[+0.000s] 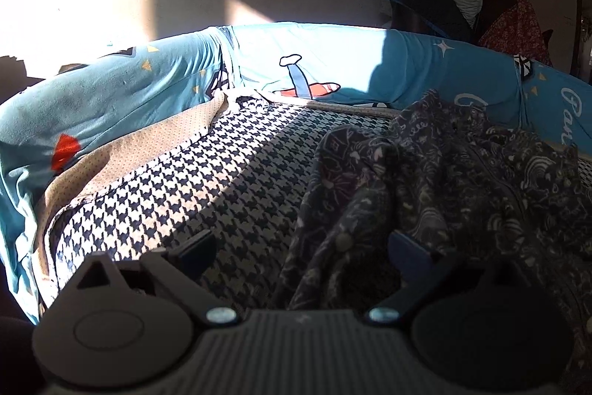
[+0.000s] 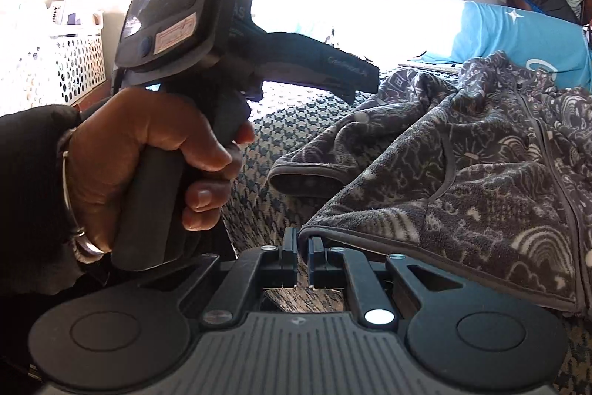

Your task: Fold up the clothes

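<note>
One fleece jacket (image 2: pixel 462 150), hem pinched in right tool (image 2: pixel 302 248).

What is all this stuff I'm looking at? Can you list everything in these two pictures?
Dark grey patterned fleece jacket: one, grey with pale line drawings, crumpled on the bed, right side.
Houndstooth bed cover: one, black and white, under the jacket.
Turquoise printed blanket: one, rolled along the bed's far edge.
Beige dotted cloth: one, between blanket and cover.
White perforated basket: one, far left by the wall.
Red floral cloth: one, far right background.
Left gripper: black, open, over the jacket's edge.
Right gripper: black, shut on the jacket's hem.
Left hand: holding the left gripper's handle, bangle on wrist.
</note>
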Available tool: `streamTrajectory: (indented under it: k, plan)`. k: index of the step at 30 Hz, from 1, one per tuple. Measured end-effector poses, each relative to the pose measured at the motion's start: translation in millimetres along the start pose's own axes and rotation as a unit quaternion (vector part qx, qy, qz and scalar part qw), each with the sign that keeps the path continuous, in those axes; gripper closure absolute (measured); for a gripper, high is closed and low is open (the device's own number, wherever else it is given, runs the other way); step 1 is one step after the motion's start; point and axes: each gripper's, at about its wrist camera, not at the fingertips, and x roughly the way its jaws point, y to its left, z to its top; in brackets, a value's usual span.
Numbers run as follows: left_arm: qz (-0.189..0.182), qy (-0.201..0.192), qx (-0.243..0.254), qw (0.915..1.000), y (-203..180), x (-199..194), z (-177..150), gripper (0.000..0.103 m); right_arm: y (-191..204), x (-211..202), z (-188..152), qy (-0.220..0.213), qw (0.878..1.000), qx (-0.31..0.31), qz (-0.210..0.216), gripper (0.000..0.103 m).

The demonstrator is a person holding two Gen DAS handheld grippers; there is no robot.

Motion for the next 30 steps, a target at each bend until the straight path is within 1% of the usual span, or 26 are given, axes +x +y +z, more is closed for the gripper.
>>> streamTrajectory:
  k: [2,3,4,5,6,9,13,20,23,26,30]
  plan:
    - [-0.011,-0.001,0.009,0.9999,-6.0,-1.8,1.2,0.003,0.3,-1.3,1.1,0.0,1.0,-0.005,-0.006,0.087]
    - [-0.015,-0.001,0.012,0.9998,-8.9,-2.3,1.4,0.002,0.2,-3.8,2.2,-0.002,1.0,-0.007,-0.007,0.083]
    - [-0.019,0.001,0.013,0.9997,-11.4,-2.3,1.4,0.002,-0.6,-7.0,3.4,-0.005,1.0,-0.008,-0.008,0.077]
    - [-0.023,0.005,0.013,0.9996,-13.5,-1.7,1.1,0.002,-1.7,-10.6,4.5,-0.008,1.0,-0.009,-0.009,0.067]
    - [-0.026,0.008,0.013,0.9995,-15.2,-1.2,1.0,0.002,-3.1,-14.8,5.2,-0.013,1.0,-0.008,-0.014,0.064]
    - [-0.04,0.014,0.017,0.999,-22.2,-0.2,0.5,0.002,-12.3,-27.0,6.4,-0.018,0.999,0.002,-0.039,0.06]
    - [-0.06,0.019,0.032,0.9975,-33.9,-0.9,-2.5,0.002,-32.2,-40.0,9.3,-0.017,0.997,0.02,-0.074,0.06]
    - [-0.106,0.027,0.08,0.9909,-62.9,-3.4,-14.4,0.002,-78.5,-65.3,15.1,-0.018,0.989,0.052,-0.136,0.058]
    - [-0.126,0.029,0.103,0.9862,-76.5,-5.8,-21.2,0.002,-104.5,-80.0,17.2,-0.018,0.985,0.056,-0.162,0.057]
    - [-0.151,0.027,0.128,0.9798,-89.1,-11.8,-27.9,0.002,-132.8,-92.0,17.8,-0.013,0.979,0.052,-0.197,0.052]
    - [-0.185,0.026,0.167,0.9682,-104.8,-23.8,-38.9,0.002,-178.4,-103.0,16.1,0.006,0.969,0.086,-0.232,0.051]
